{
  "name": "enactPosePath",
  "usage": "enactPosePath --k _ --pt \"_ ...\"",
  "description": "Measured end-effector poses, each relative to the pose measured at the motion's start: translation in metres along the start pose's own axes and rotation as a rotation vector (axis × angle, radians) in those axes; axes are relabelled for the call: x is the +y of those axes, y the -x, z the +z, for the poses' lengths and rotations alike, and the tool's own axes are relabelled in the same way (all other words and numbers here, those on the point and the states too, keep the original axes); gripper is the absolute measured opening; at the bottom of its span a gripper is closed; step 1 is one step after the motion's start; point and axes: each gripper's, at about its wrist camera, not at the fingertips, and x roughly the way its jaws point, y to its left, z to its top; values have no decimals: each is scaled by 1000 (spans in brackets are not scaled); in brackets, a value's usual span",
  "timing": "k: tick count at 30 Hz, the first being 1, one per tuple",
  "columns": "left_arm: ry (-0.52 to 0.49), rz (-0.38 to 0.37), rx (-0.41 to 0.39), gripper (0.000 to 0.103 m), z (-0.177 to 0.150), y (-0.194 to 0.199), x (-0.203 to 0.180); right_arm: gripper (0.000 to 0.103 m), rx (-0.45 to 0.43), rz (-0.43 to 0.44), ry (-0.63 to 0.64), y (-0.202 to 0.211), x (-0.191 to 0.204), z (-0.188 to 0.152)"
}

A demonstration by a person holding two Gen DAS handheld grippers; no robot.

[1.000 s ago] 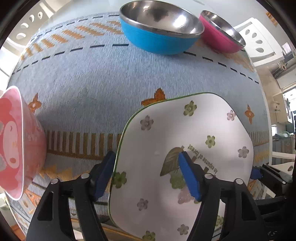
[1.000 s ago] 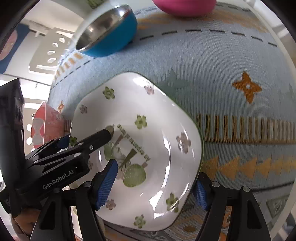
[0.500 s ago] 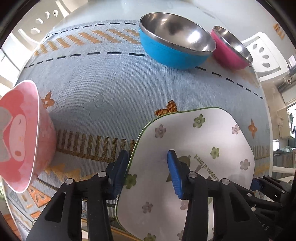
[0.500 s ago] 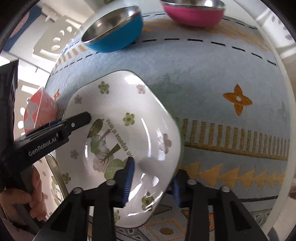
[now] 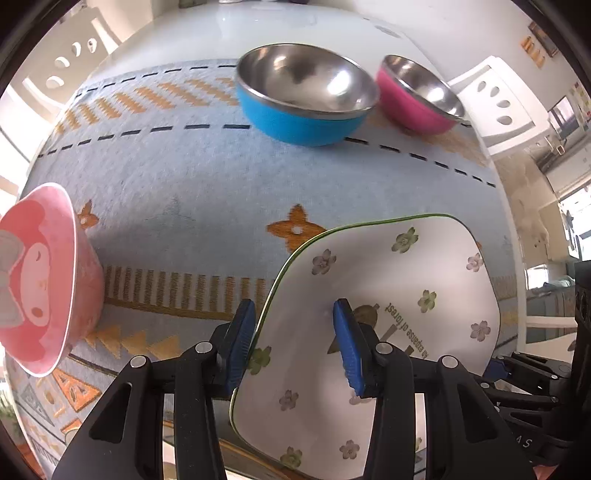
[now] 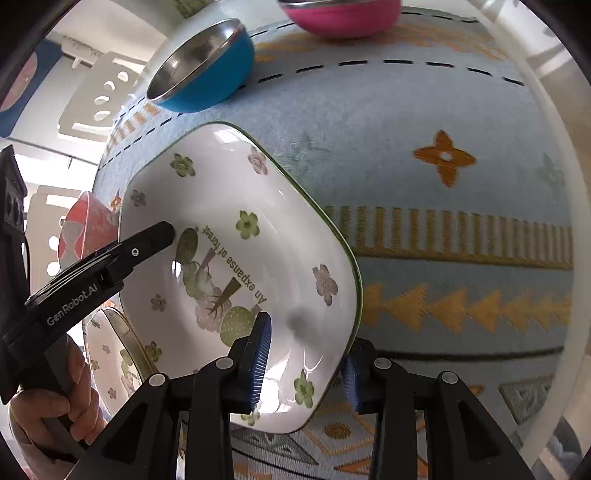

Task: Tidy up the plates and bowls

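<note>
Table [image 5: 280, 33] was white and glossy, most of it covered by a light-blue woven cloth [image 5: 192, 184] with orange patterns, white chairs around it. Biggest item was the white flower-print plate [image 5: 388, 295], lifted off the cloth and tilted, held between both your grippers. Your left gripper [image 5: 293, 341] had its fingers straddling the plate's left rim, one blue pad under, one on the face, a visible gap at the inner pad, so I couldn't tell if it was clamped. Your right gripper [image 6: 304, 363] straddled the plate's near-right rim the same way, pads close to both faces; grip contact also unclear. Blue steel-lined bowl [image 5: 306, 103] sat at the far side of the cloth, pink steel-lined bowl [image 5: 421, 99] just beside it on its right, looking like they touched. Pink cartoon-print bowl [image 5: 40, 280] stood at the cloth's left edge, well apart from those two. In the right wrist view a second flower-print plate [image 6: 110, 354] showed low on the left, below the held one, next to your left hand [image 6: 55, 417].
</note>
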Motion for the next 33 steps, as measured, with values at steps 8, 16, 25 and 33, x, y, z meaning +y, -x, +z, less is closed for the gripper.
enactPosePath --k 8,16,25,33 --pt "-2 -31 -18 40 -10 18 -4 35 -47 -23 -3 28 7 -10" --pt "20 -39 -96 40 -24 61 18 35 -78 -19 22 52 35 -32" --pt "96 -28 -125 40 -62 96 72 35 -82 -2 86 46 99 -63" --pt "164 -15 -112 40 -104 107 117 35 -59 18 102 26 140 -90"
